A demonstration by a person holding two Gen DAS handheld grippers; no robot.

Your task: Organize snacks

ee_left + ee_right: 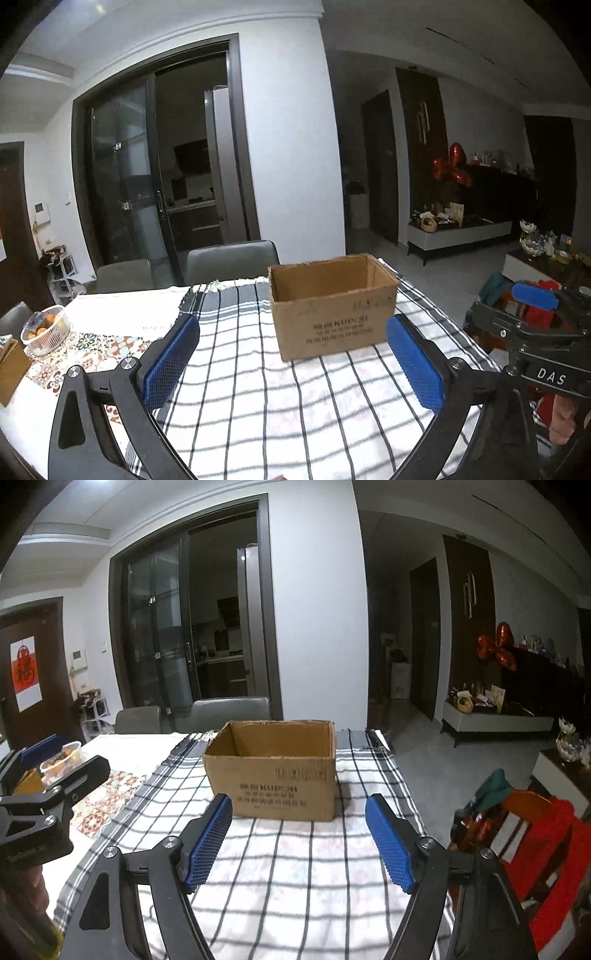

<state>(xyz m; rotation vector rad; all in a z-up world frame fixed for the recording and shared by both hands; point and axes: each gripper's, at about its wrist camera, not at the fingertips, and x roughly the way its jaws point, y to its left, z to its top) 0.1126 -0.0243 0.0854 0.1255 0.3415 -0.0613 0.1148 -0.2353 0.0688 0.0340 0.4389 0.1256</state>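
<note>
Cardboard box (pixel 334 306) sits upright on the checked cloth (pixel 258 369), open top up, printed long side facing the cameras, long axis running left-right across the table; inside looks empty, though the floor is partly hidden. Left gripper (pixel 293 363) gapes wide, blue pads (pixel 168 363) clear of everything, nothing between them, box ahead and apart. Right gripper (pixel 299 843) also open, a bit narrower, holding nothing, box (pixel 271 771) just beyond its tips. White basket (pixel 44 330) of fruit far left. Two grey chairs (pixel 231 260) behind the table
</note>
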